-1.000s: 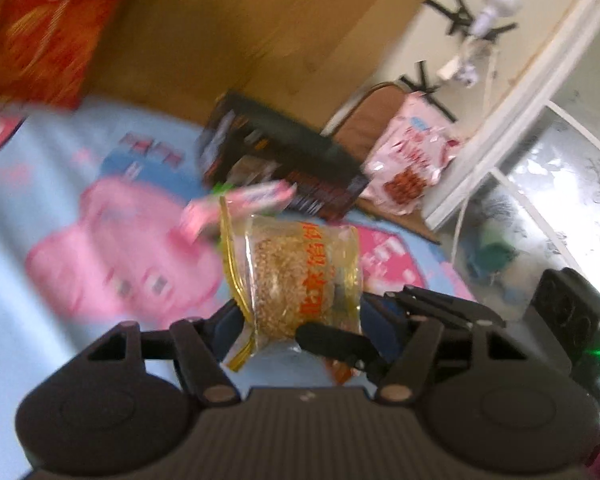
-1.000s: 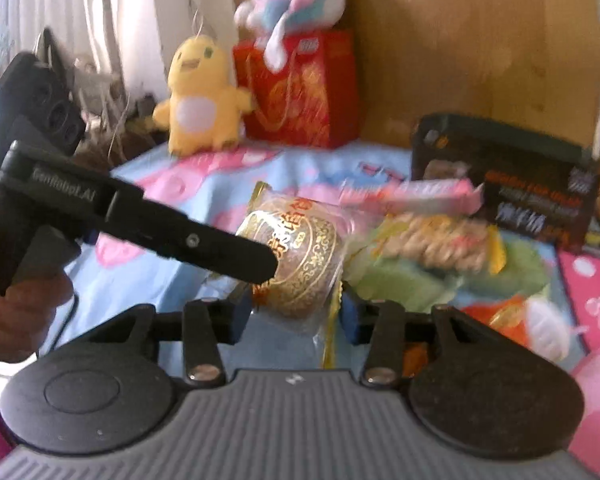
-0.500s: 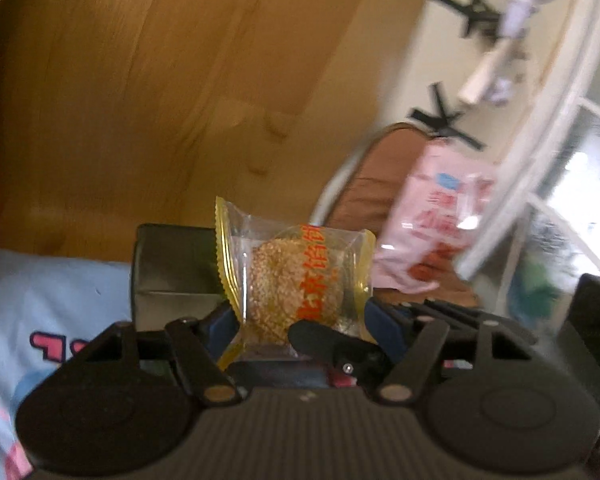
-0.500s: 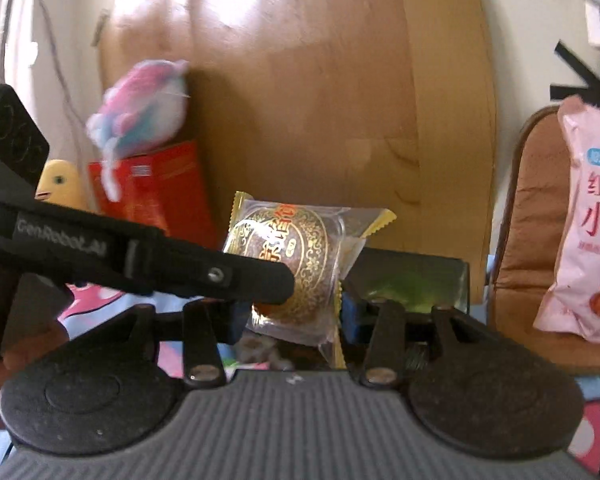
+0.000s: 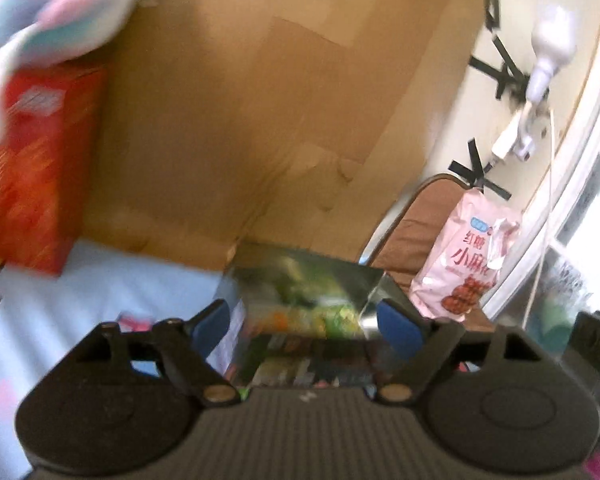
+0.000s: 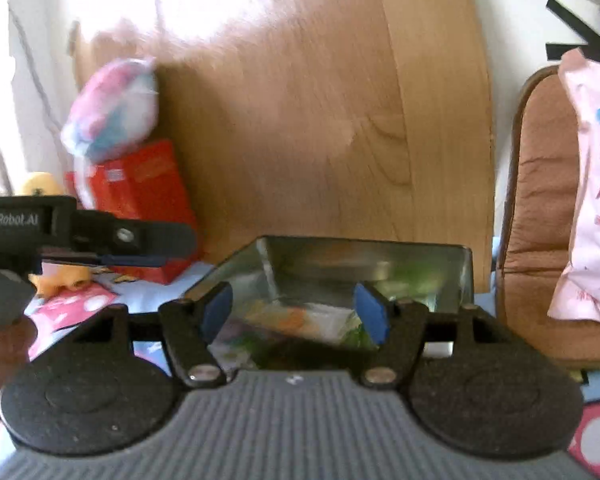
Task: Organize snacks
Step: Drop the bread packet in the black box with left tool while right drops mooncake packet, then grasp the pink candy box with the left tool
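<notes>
Left gripper [image 5: 304, 322] jaws had just been opening; they stood wide, nothing between the blue pads. Right gripper [image 6: 296, 312] likewise: jaws just opened, empty. Just beyond both, the open dark rectangular box with shiny inner walls [image 6: 452, 276] lay long axis crosswise to the jaws, blurred green and orange wrapped snacks [image 6: 300, 320] inside.

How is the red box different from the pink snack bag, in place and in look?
The red box stands at the left on the blue bedding against the wooden board; the pink snack bag leans at the right on a brown chair. The red box is stiff and square-edged, while the pink snack bag is soft and crinkled. A plush toy lies on top of the red box; nothing lies on the pink snack bag. Both stand upright.
</notes>
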Motion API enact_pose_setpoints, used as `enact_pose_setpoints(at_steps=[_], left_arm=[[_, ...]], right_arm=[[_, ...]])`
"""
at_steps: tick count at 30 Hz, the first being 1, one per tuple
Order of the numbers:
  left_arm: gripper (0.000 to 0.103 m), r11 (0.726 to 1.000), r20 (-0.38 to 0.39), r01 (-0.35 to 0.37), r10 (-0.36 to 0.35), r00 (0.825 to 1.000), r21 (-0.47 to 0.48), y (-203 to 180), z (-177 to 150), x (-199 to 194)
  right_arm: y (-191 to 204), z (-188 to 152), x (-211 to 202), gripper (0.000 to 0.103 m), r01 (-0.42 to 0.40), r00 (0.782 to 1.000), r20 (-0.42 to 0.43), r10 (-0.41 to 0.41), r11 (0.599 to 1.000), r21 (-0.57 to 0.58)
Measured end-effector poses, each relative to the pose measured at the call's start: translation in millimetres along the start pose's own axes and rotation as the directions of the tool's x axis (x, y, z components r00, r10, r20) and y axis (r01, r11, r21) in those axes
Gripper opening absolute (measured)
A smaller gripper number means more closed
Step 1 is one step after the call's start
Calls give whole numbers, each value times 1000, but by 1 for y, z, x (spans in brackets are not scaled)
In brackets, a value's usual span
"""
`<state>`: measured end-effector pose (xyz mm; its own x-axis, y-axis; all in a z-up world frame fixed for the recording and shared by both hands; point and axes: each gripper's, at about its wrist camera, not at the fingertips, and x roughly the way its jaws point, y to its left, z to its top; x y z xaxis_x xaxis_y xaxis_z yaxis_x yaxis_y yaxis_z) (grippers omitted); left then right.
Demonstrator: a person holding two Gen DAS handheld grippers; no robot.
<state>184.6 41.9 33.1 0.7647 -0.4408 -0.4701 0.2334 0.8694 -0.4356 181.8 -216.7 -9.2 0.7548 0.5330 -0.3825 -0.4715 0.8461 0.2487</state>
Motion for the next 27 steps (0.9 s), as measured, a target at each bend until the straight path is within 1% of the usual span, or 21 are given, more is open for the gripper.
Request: enact_pose_setpoints(at_steps=[2, 3, 4, 5, 7, 8, 9, 10, 11, 12, 13, 15, 17, 20, 21, 23, 24, 25, 27], left_arm=[[84, 998, -14, -20, 19, 1000, -65, 15, -16, -14], [84, 994, -29, -33, 30, 999, -103, 25, -25, -18], [84, 989, -48, -47, 40, 998, -137, 32, -32, -19], [84, 983, -71, -61, 49, 996, -172, 39, -38, -17], [83, 964, -143, -93, 58, 988, -249, 53, -47, -7], [82, 956, -166, -97, 52, 985, -275, 58, -51, -3], [77, 951, -179, -98, 46, 983, -293, 62, -53, 0], [68, 946, -192, -95, 35, 981, -311, 65, -55, 5], [62, 943, -201, -81, 15, 980, -323, 65, -56, 8], [51, 941, -209, -59, -12, 978, -332, 65, -58, 11], [50, 941, -215, -54, -20, 976, -333, 63, -60, 10], [51, 955, -215, -80, 17, 977, -287, 55, -62, 6], [51, 958, -207, -74, 15, 978, -277, 53, -67, -2], [52, 955, -191, -35, -22, 981, -293, 58, -77, -24], [55, 957, -186, -27, -28, 982, -289, 59, -82, -34], [56, 962, -170, 0, -48, 984, -273, 58, -93, -56], [59, 964, -170, 7, -54, 984, -267, 57, -98, -66], [60, 966, -169, 2, -47, 985, -257, 56, -105, -75], [61, 973, -161, 1, -39, 986, -230, 53, -118, -92]], right_arm=[[2, -9, -7, 70, -73, 996, -55, 75, 997, 35], [2, -14, -5, 68, -95, 990, -94, 101, 993, 64], [3, -19, 0, 68, -94, 985, -136, 106, 992, 89], [3, -22, 6, 68, -73, 982, -167, 90, 992, 102], [2, -25, 21, 67, -26, 974, -219, 54, 991, 130], [1, -26, 28, 66, -26, 970, -235, 63, 987, 159], [-1, -26, 35, 63, -32, 966, -248, 80, 981, 192], [-2, -26, 40, 60, -32, 962, -256, 90, 975, 222], [0, -26, 44, 50, -29, 961, -261, 90, 973, 229], [4, -26, 46, 40, -32, 962, -258, 91, 974, 224], [9, -26, 45, 37, -33, 964, -252, 89, 976, 217], [21, -24, 45, 33, -20, 964, -258, 69, 982, 187], [36, -27, 32, 33, -6, 966, -255, 41, 991, 134], [60, -38, 3, 33, -7, 975, -220, 16, 999, 42], [69, -44, -7, 33, -16, 979, -203, 18, 1000, 9], [87, -58, -29, 34, -55, 984, -172, 45, 997, -49], [95, -66, -41, 35, -66, 987, -150, 54, 995, -74], [101, -75, -50, 35, -71, 988, -141, 56, 992, -103], [110, -91, -62, 35, -100, 985, -154, 80, 987, -128]])
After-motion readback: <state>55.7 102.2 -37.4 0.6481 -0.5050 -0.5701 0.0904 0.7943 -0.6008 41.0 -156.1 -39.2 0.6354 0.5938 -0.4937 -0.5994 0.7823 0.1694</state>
